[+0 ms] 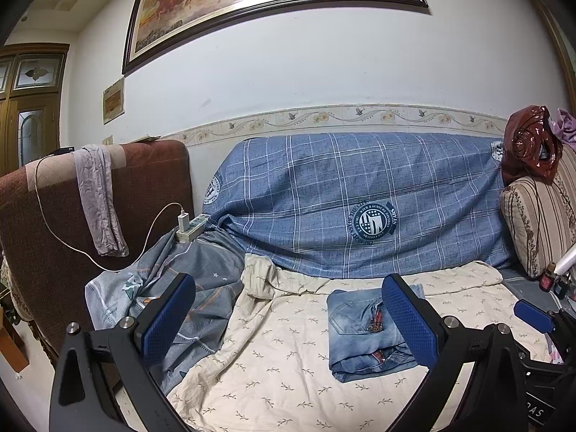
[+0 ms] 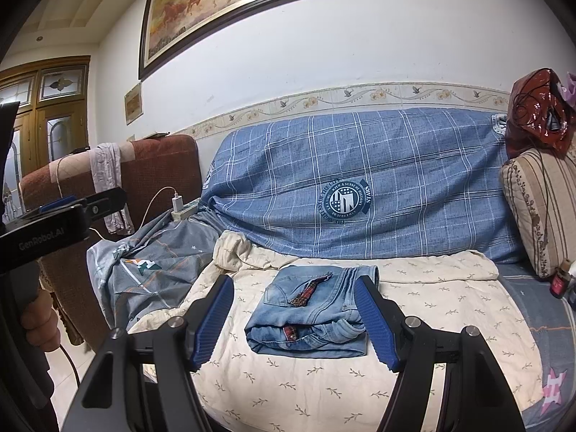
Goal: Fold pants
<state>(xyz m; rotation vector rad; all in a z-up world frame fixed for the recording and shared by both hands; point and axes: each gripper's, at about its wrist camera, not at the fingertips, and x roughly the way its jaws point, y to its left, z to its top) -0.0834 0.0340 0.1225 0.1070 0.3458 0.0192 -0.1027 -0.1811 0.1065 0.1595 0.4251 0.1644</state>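
The left gripper (image 1: 295,320) and the right gripper (image 2: 298,320) both stood released, holding nothing. The pants (image 2: 309,313), folded into a compact bundle, lay at lower centre on the cream sheet (image 2: 432,288), probably because the folding was finished.

Folded pants (image 2: 309,309) mid-sheet; cream sheet (image 2: 324,388) around them bare.

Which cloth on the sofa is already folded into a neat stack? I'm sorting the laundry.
The light blue denim pants lie as a compact folded bundle on the cream leaf-print sheet; the grey star-print bedding lies crumpled, and the blue plaid cover is draped.
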